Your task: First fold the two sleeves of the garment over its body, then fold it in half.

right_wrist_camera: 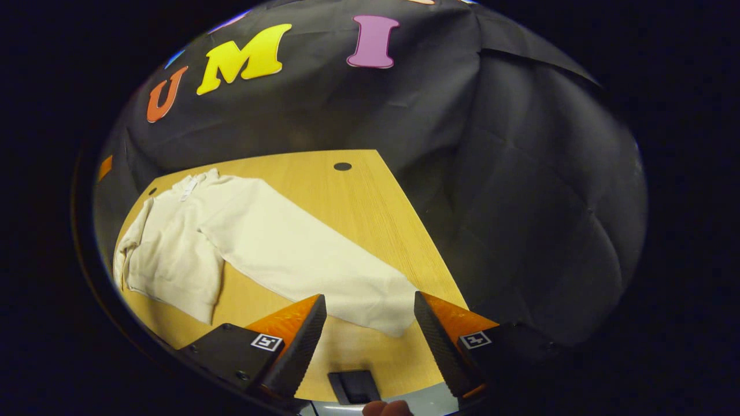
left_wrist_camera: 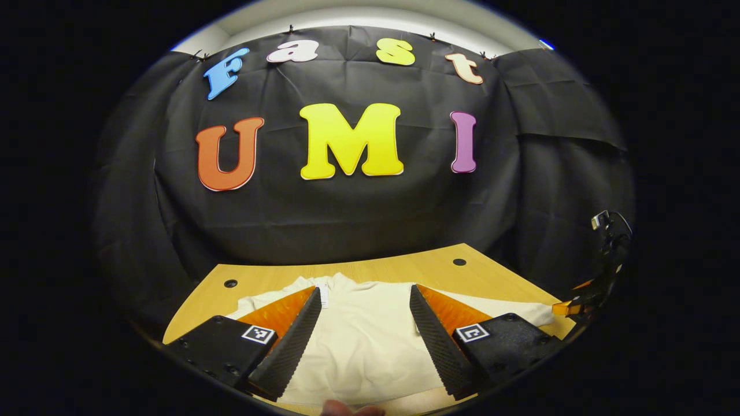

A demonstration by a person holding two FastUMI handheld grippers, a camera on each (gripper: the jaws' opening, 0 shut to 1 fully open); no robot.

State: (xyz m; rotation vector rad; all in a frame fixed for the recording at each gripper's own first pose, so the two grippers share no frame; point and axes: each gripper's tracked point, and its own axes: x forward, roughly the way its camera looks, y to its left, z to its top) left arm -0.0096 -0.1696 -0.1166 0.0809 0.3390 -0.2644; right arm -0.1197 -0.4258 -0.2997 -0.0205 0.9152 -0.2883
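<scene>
A cream sweatshirt lies flat on the wooden table, one sleeve stretched out right. Left tool and right tool both hover wide open, holding nothing.

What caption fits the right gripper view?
Open right hand-held gripper nears the outstretched sleeve of a cream sweatshirt on the wooden table.

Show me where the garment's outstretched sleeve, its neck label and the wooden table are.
Sleeve [right_wrist_camera: 312, 260], right gripper view: middle of the sleeve.
Neck label [right_wrist_camera: 188, 189], right gripper view: the label's middle.
Wooden table [right_wrist_camera: 370, 202], right gripper view: bare top.
</scene>
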